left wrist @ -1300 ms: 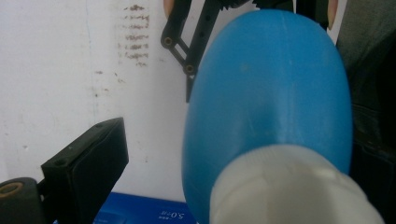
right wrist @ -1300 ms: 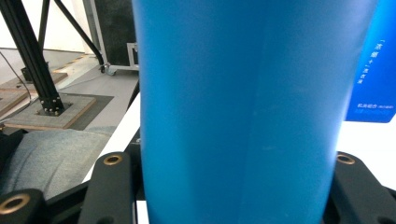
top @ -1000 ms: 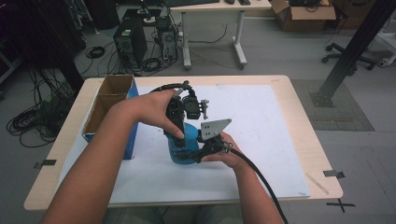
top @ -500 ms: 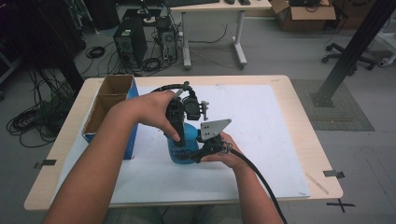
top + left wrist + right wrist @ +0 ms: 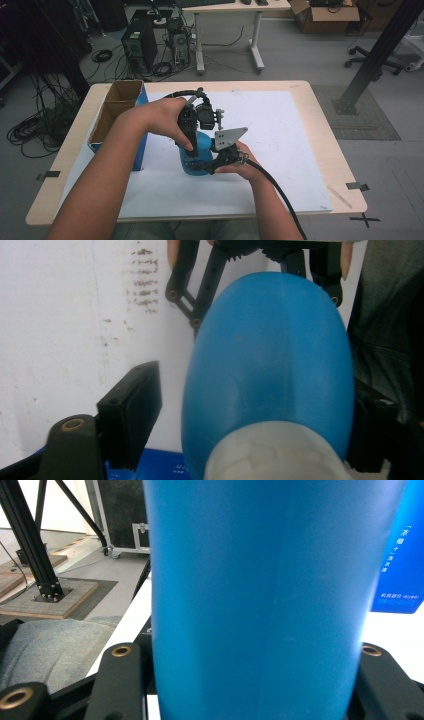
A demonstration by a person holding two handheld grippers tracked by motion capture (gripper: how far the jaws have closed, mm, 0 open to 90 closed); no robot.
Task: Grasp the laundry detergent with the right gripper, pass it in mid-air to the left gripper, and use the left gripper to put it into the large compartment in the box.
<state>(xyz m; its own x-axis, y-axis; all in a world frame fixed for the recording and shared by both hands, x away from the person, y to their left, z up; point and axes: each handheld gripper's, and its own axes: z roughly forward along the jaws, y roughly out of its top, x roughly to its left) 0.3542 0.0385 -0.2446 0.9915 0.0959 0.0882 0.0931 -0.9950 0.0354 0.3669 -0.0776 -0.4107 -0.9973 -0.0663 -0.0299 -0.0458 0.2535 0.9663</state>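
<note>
I have the blue bottle (image 5: 199, 156) standing upright near the middle of the tabletop (image 5: 320, 150), on the white sheet (image 5: 280, 125), with the box (image 5: 117, 117) at about nine o'clock from it. My right hand-held gripper (image 5: 216, 162) comes in from three o'clock and is clamped on the bottle's lower body; in the right gripper view the blue wall (image 5: 275, 595) sits tight between both jaws, so the steadying grip looks done. My left hand-held gripper (image 5: 192, 150) comes down from above, from about eleven o'clock, over the top of the bottle. Its jaws have just been closing, and the bottle's neck end is between them, but in the left gripper view I see a gap between the left jaw and the white cap (image 5: 275, 452), so I judge they are half closed and not yet gripping. What is left, as I read it, is to finish closing on the cap and then work it, likely by twisting. The bottle is plain, smooth, matt blue plastic, rounding in at the shoulder to a pale ribbed cap; I can't tell whether it holds anything.
</note>
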